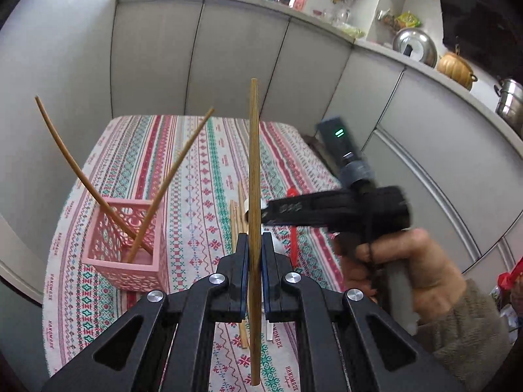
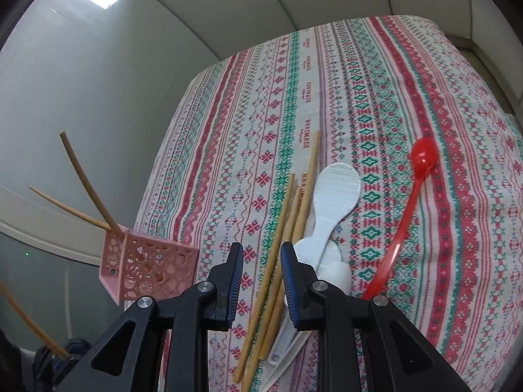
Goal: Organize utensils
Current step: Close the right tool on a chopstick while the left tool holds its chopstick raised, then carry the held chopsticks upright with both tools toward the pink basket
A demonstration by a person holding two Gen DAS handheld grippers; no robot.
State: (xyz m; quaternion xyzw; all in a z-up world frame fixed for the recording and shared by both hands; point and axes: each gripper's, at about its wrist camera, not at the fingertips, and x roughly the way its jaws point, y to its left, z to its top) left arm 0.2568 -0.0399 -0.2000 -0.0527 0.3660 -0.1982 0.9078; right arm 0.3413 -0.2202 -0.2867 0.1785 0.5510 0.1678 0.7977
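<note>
Chopstick (image 1: 254, 176) clamped upright in left gripper (image 1: 254, 254), fingers pressed on its lower half, above desk (image 1: 196, 150) near pink basket (image 1: 130, 254). Light, stiff, smooth wood; may pivot. Right gripper (image 2: 260, 281) fingers part-open, empty, over loose chopsticks (image 2: 281, 228).

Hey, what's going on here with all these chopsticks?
A person is sorting utensils with two handheld grippers. The left gripper is shut on one wooden chopstick; the pink basket already holds two. The right gripper, open, hangs over loose chopsticks beside a white rice paddle and red spoon.
</note>
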